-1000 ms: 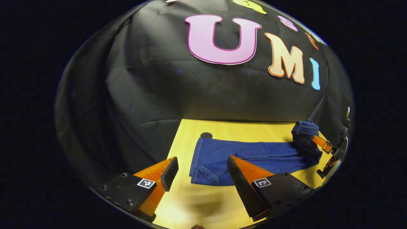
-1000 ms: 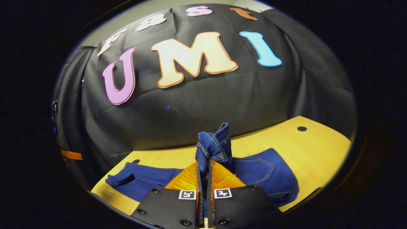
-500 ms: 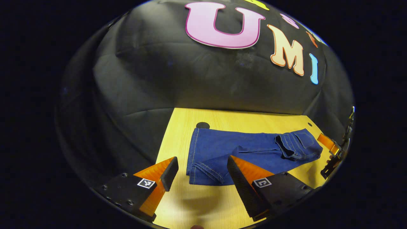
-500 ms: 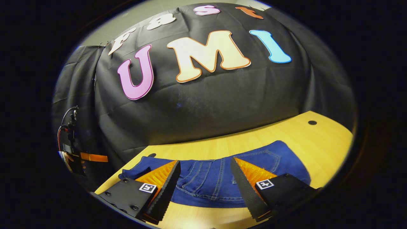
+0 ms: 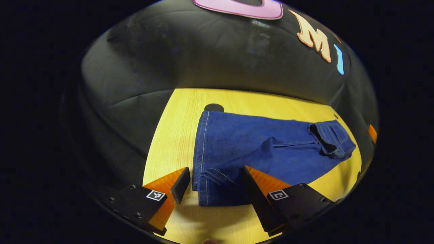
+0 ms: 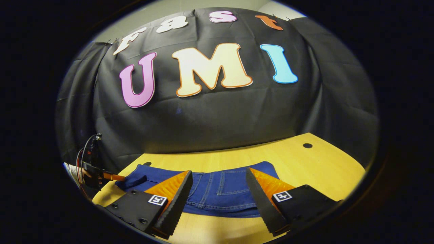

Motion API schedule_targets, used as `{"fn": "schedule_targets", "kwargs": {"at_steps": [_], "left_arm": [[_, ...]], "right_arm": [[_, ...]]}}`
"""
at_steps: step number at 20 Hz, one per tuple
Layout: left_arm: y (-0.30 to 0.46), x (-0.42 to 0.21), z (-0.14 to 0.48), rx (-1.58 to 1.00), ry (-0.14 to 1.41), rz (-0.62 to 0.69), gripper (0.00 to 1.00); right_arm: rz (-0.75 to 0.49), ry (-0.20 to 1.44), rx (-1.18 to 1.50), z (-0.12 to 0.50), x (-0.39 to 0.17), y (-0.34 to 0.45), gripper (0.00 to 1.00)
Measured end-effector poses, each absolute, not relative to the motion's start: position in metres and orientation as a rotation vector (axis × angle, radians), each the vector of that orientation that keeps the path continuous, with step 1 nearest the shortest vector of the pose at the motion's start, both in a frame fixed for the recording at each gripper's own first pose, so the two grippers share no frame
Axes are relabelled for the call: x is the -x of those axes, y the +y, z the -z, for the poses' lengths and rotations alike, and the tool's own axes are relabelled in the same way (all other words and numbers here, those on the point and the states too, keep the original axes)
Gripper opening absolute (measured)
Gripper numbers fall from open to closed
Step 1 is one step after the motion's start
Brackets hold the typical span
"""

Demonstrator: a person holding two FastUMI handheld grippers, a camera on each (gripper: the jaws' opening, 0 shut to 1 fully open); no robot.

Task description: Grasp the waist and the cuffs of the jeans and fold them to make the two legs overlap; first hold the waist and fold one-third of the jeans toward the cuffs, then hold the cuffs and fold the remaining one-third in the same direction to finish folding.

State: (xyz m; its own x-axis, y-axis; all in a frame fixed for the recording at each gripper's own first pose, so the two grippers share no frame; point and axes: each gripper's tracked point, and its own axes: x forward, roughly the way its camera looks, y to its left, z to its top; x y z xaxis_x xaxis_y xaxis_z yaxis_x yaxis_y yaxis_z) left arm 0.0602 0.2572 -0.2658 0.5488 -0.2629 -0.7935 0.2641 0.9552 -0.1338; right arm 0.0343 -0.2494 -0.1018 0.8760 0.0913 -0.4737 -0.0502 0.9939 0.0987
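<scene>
Both claws stand with their jaws apart and nothing between the pads. In the left gripper view the left gripper (image 5: 213,184) hangs low over the cuff end of the jeans (image 5: 264,149); its 2 orange fingers with black ribbed pads straddle the hem corner, and whether a pad touches the denim cannot be told. The jeans lie flat on the yellow wooden table (image 5: 176,135), legs overlapped, cuffs (image 5: 203,169) nearest this camera and the waist (image 5: 330,139) folded back over the legs at the far end. A round black hole (image 5: 214,107) in the tabletop sits just beyond the far cuff corner.

In the right gripper view the right gripper (image 6: 218,189) hovers above the folded waist end, where a back pocket (image 6: 234,183) faces up between its 2 fingers. The left gripper shows small at the far left, its orange finger tip by the cuffs, with cables above it. A second round hole (image 6: 307,145) marks the bare wood to the right. Wrinkled black cloth (image 6: 220,118) hangs behind the table as the booth's wall.
</scene>
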Motion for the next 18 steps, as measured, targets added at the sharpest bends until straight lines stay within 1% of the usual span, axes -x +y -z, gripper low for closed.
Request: {"fn": "schedule_targets", "kwargs": {"at_steps": [2, 3, 6, 7, 9, 11, 13, 15, 18], "left_arm": [[0.257, -0.052, 0.276, -0.052, 0.994, 0.319, 0.94], [0.254, -0.057, 0.271, -0.060, 0.970, 0.334, 0.95], [0.255, -0.058, 0.278, -0.063, 0.984, 0.330, 0.96], [0.255, -0.057, 0.278, -0.057, 0.988, 0.328, 0.94], [0.248, -0.056, 0.276, -0.034, 0.989, 0.338, 0.86], [0.229, -0.051, 0.276, -0.017, 0.991, 0.355, 0.52], [0.226, -0.053, 0.278, -0.040, 0.996, 0.327, 0.18], [0.230, -0.057, 0.276, -0.057, 1.000, 0.282, 0.01], [0.220, -0.063, 0.250, -0.001, 0.969, 0.219, 0.00]], "right_arm": [[-0.057, 0.500, -0.080, 0.097, -0.031, -0.256, 0.98], [-0.053, 0.496, -0.080, 0.094, -0.028, -0.258, 0.98], [-0.045, 0.485, -0.074, 0.087, -0.028, -0.262, 0.98], [-0.045, 0.484, -0.076, 0.087, -0.028, -0.262, 0.97], [-0.052, 0.485, -0.083, 0.085, -0.029, -0.262, 0.97], [-0.064, 0.484, -0.090, 0.085, -0.029, -0.261, 0.97], [-0.081, 0.473, -0.097, 0.081, -0.030, -0.260, 0.98], [-0.100, 0.463, -0.098, 0.078, -0.030, -0.262, 0.98], [-0.122, 0.462, -0.091, 0.071, -0.028, -0.277, 0.98]]}}
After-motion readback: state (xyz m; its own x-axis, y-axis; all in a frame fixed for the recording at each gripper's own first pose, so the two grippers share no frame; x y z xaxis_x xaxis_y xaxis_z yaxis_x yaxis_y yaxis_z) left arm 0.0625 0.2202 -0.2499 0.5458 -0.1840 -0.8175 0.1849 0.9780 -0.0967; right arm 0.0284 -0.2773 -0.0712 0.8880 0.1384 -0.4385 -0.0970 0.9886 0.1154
